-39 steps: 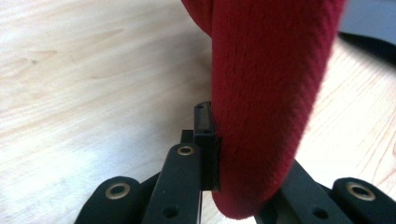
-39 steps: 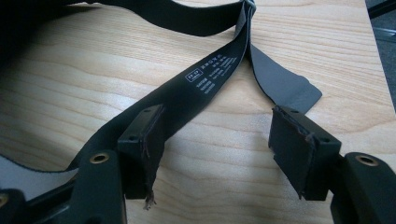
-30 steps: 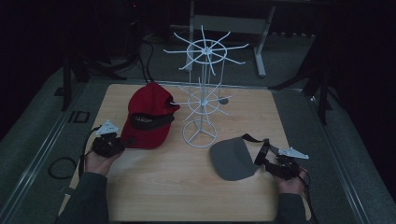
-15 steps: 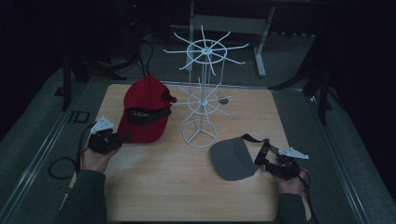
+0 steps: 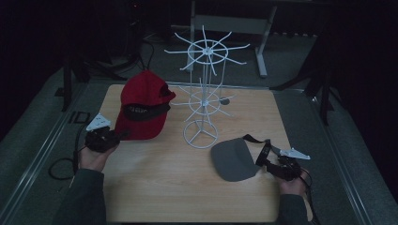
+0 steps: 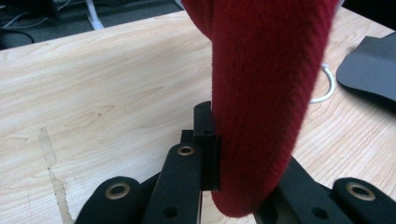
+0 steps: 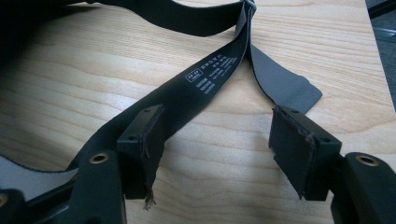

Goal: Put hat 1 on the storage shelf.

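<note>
A light wooden tabletop (image 5: 164, 187) carried a white wire stand (image 5: 202, 101) near its middle, a red cap (image 5: 143, 105) toward the far left corner and a grey cap (image 5: 233, 159) nearer the right edge.

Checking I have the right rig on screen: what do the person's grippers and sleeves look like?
Both are black two-jaw tools. The left gripper and right gripper each carry a pale grey three-cornered plate on top. Brass-coloured rivets mark the linkages, and the square black pads look frayed at the edges. A dark cable loops from the left one. The sleeves are dark grey.
</note>
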`<state>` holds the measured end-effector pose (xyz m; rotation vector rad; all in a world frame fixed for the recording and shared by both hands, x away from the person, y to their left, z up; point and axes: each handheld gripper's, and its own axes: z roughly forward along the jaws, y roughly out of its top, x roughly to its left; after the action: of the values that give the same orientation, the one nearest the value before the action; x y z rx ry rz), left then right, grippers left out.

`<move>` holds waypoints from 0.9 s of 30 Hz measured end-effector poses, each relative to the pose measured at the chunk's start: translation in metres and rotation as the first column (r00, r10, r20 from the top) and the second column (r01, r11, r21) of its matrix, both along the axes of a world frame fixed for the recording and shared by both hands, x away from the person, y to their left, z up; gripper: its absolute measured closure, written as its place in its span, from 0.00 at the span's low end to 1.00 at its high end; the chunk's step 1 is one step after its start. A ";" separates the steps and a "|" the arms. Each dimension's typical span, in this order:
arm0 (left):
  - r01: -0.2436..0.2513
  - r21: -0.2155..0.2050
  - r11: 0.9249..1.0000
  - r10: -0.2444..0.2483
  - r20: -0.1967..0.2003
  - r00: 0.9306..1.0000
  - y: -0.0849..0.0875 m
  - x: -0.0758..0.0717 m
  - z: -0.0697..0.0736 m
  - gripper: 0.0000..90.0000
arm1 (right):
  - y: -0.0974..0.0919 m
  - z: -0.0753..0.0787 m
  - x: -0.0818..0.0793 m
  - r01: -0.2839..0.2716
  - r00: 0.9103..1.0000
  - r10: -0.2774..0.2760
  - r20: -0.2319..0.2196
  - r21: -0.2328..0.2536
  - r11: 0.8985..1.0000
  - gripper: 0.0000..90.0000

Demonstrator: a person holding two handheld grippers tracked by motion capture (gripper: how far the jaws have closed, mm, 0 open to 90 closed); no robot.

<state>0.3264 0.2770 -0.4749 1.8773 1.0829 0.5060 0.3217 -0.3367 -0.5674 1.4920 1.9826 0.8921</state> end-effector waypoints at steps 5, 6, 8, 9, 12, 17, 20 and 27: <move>-0.003 0.000 1.000 0.003 0.014 1.000 0.000 0.000 0.006 0.96 | 0.000 0.000 0.000 0.000 1.000 0.000 0.000 0.000 1.000 0.40; -0.002 -0.001 1.000 0.002 0.015 1.000 0.000 0.000 0.007 0.96 | 0.000 0.000 0.000 0.000 1.000 0.000 0.000 0.000 1.000 0.40; -0.001 0.001 1.000 0.001 0.018 1.000 0.000 0.000 0.009 0.96 | 0.000 0.000 0.000 0.000 1.000 0.000 0.000 0.000 1.000 0.40; -0.001 0.001 1.000 0.001 0.021 1.000 0.000 0.000 0.010 0.96 | 0.000 0.000 0.000 0.000 1.000 0.000 0.000 0.000 1.000 0.40; -0.002 -0.002 1.000 0.002 0.028 1.000 0.000 0.000 0.012 0.96 | 0.000 0.000 0.000 0.000 1.000 0.000 0.000 0.000 1.000 0.40; -0.004 -0.002 1.000 0.004 0.040 0.999 0.000 0.001 0.017 0.96 | 0.000 0.000 0.000 0.000 1.000 0.000 0.000 0.000 1.000 0.40; -0.005 -0.001 1.000 0.005 0.048 0.999 -0.001 0.001 0.020 0.96 | 0.000 0.000 0.000 0.000 1.000 0.000 0.000 -0.001 1.000 0.40; -0.010 -0.004 1.000 0.010 0.066 0.998 0.000 0.001 0.027 0.96 | 0.000 0.000 0.000 0.000 1.000 0.000 0.000 0.000 1.000 0.40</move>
<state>0.3274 0.2765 -0.4484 1.8404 1.0491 0.5676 0.3219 -0.3367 -0.5674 1.4916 1.9832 0.8919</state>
